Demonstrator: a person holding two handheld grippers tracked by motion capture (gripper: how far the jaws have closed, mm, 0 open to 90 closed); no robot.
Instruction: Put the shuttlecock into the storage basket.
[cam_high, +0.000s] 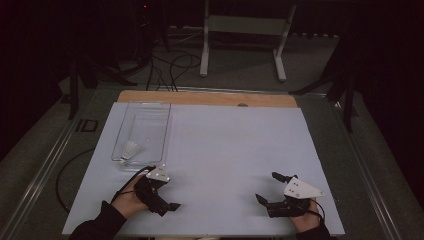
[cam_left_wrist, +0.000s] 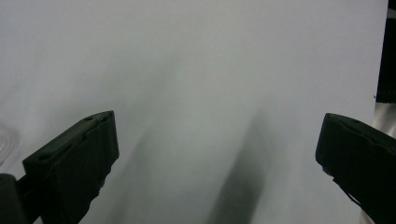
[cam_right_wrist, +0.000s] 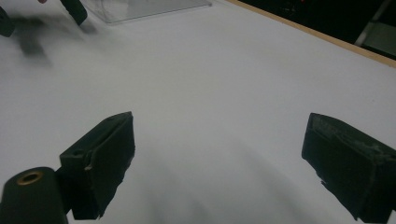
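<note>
Black tongs (cam_high: 162, 195), grey three-cornered plates, trailing black cables, dark sleeves (cam_high: 100, 225)

You have a smooth, matt white sheet covering the counter (cam_high: 225, 160), with bare wood showing along its far edge. The tray (cam_high: 145, 127) near the far left corner is clear, glossy plastic. Your gripper fingers (cam_right_wrist: 100, 161) look like matt black plastic.
</note>
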